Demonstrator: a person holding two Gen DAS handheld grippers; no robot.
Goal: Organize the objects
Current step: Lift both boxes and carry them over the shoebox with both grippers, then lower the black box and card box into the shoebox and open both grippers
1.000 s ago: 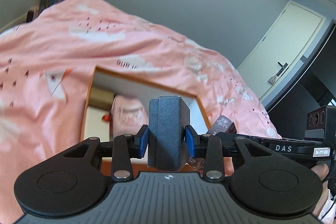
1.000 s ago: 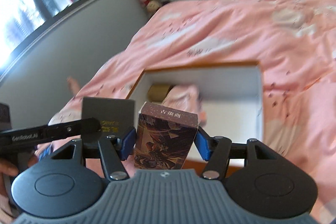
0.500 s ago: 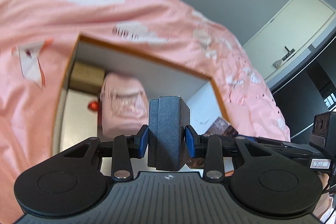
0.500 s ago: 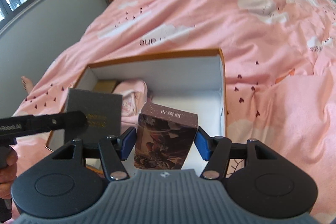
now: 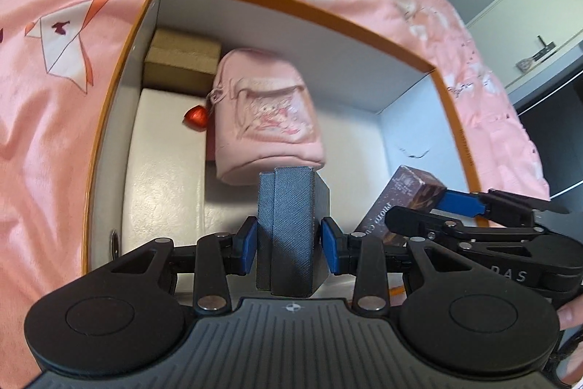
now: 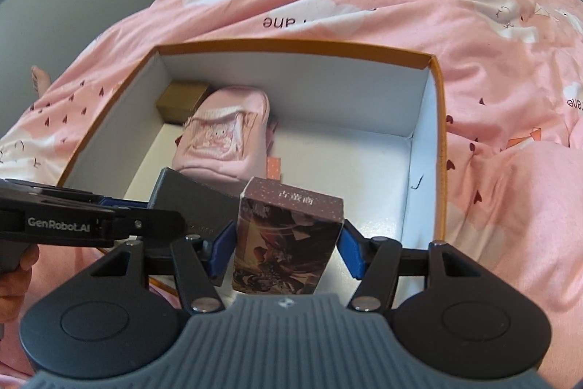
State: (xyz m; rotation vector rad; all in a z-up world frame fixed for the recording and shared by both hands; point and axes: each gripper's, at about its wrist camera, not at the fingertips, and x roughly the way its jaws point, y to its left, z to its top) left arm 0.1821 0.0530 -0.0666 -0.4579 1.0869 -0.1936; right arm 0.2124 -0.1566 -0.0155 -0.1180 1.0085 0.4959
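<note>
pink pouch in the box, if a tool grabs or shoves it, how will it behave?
The pink pouch looks soft, with rounded, sagging sides, so it will probably squash and flop when gripped. Pushed, it would likely drag and bunch rather than slide, and its red charm may swing or snag.

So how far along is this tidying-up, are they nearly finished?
Partly. Already in the orange-edged box: a pink mini backpack and a small brown carton. In hand: the left tongs grip a dark grey case, the right tongs a printed brown box, both hovering over the open box, not yet set down. Left: placing these two. Other loose items aren't visible.
</note>
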